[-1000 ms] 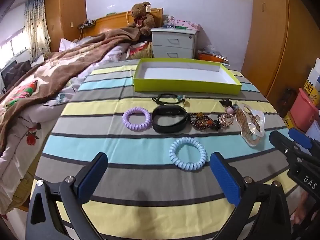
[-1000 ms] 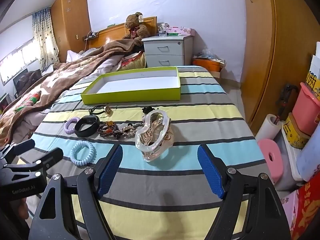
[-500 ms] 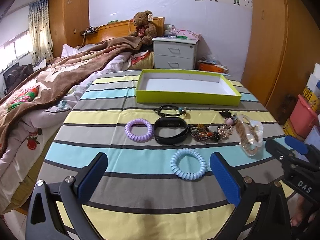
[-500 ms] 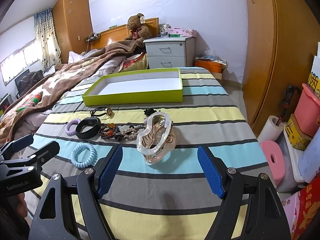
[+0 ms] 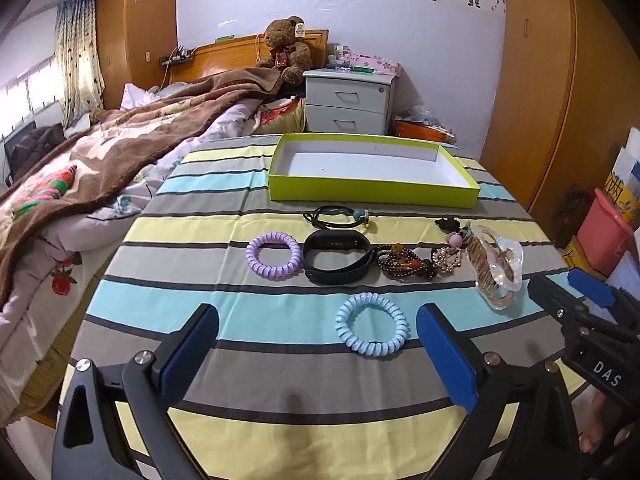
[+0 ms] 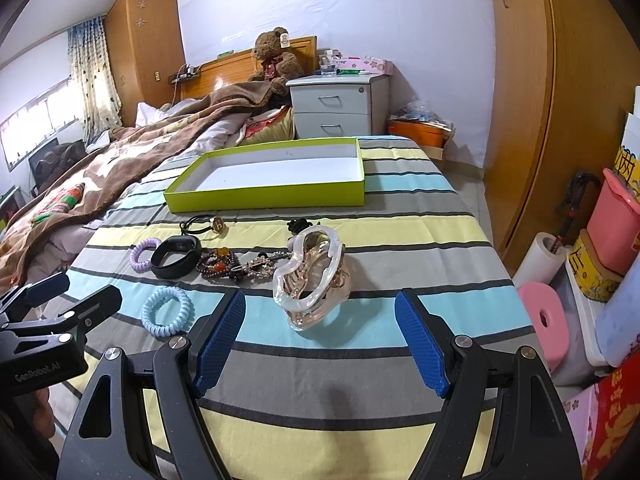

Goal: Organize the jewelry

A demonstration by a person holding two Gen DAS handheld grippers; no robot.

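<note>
While both hand-held tools are hovering over the near edge of the striped tablecloth [image 5: 280,432], the left gripper [image 5: 318,356] and right gripper [image 6: 320,340] are gaping wide, gripping nothing; the clear-and-gold plastic claw hair clip [image 6: 312,278], lying just ahead of the right one, is looking rigid, slick and brittle, best pinched across its arched spine; the pale-blue coiled hair tie [image 5: 372,330], near the left pads, should squash softly; the empty lime-green cardboard tray [image 5: 372,192] is waiting toward the far edge; only the right view is showing the pink stool [image 6: 546,320].

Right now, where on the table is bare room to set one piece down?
The green box is bare inside. Free cloth lies left of the purple coil and between the blue coil and the near edge. The bracelet row is crowded.
</note>
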